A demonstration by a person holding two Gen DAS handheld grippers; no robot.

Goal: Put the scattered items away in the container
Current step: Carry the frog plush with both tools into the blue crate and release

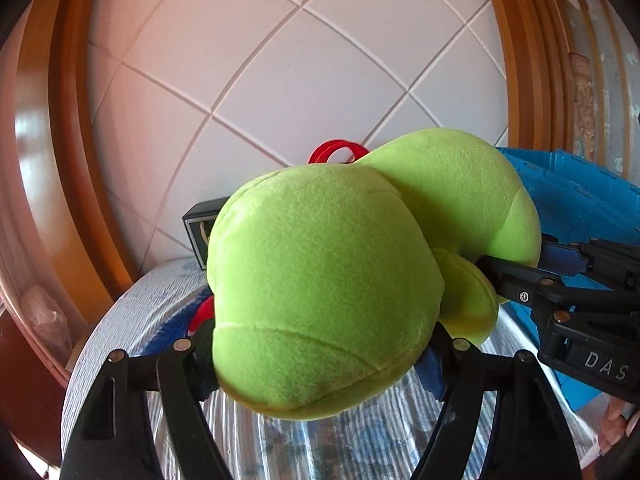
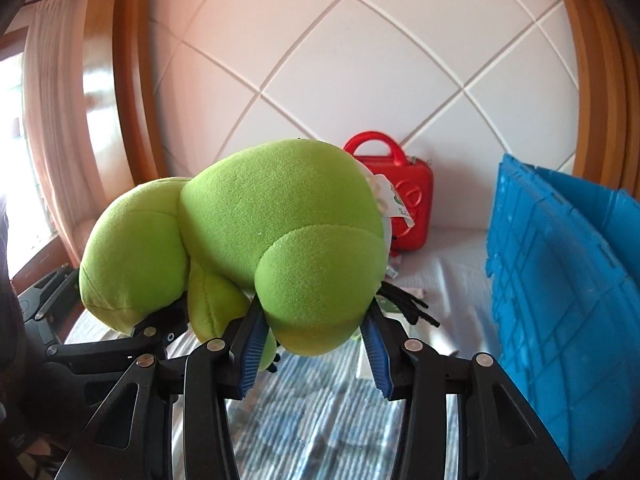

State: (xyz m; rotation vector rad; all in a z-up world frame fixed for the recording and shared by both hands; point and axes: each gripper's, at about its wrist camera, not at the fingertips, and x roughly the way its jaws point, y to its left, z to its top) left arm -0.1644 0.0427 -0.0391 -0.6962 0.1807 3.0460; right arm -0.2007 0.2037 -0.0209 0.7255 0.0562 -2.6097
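Green plush toy (image 2: pixel 280 216): lifted clear of the bed (image 2: pixel 320 412), carried between both grippers, in front of the white quilted headboard (image 2: pixel 360 60).
Long axis: roughly level, running from one gripper across to the other; the rounded lobes bulge toward the cameras (a paper tag hangs at the end nearest the red case (image 2: pixel 412 200)).
Left gripper (image 1: pixel 320 344): fingers spread wide around one large lobe, pressing its sides.
Right gripper (image 2: pixel 316 344): blue-padded fingers set narrower, clamped on the smaller lobe at the other end.
Blue crate (image 2: pixel 560 300): on the bed's right side in the right wrist view, just beside the toy, not touching it.
Red case: upright against the headboard, behind the toy.
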